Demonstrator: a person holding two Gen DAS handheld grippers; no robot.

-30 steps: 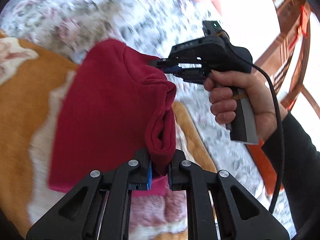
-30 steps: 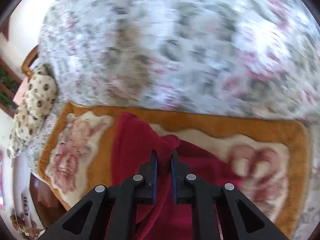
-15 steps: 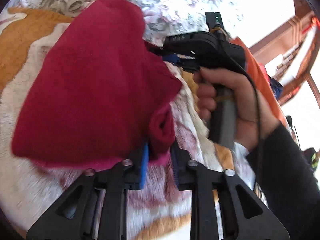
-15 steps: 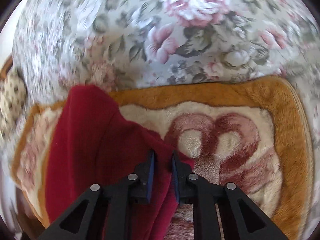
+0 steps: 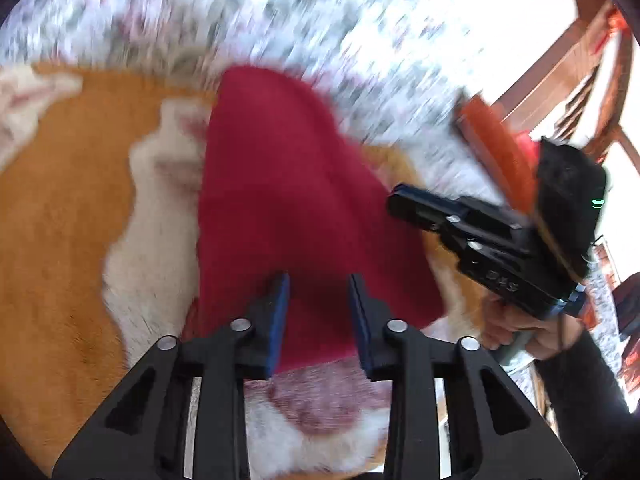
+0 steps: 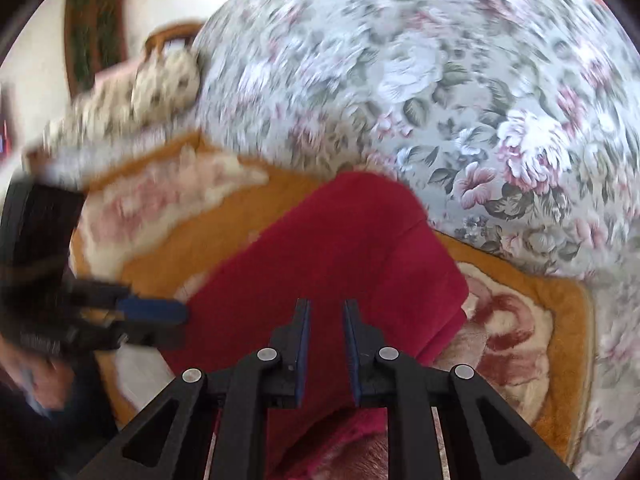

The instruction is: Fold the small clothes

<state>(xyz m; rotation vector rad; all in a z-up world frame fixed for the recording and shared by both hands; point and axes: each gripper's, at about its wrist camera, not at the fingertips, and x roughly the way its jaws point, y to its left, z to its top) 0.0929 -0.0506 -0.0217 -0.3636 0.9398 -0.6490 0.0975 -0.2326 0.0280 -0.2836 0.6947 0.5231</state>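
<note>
Your left gripper (image 5: 319,285) — jaws apart, blue pads clear of the cloth, nothing pinched; they've just been opening, and the red garment (image 5: 296,216) that sits in the gap is let go. Same for your right gripper (image 6: 325,312): jaws parted a little, having just opened, the garment (image 6: 332,256) showing between the pads but not pressed by them.

Landmark is the red garment. It lies folded and flat on the orange-and-cream plush blanket (image 5: 68,208), one end reaching up toward the blanket's far border. Both grippers hover over its near edge. In the left wrist view your right gripper (image 5: 404,204) is just beside the garment's right side, your right hand (image 5: 516,328) on the handle below it, dark sleeve (image 5: 580,400) behind. In the right wrist view your left gripper (image 6: 176,322) sits at the garment's left edge (touching or not, can't tell — blurred).

Beyond the garment, past the blanket border, the floral bedspread (image 6: 440,92). Far left of it a spotted cushion (image 6: 160,80); far right in the left view, wooden furniture (image 5: 576,60), heavily blurred.
</note>
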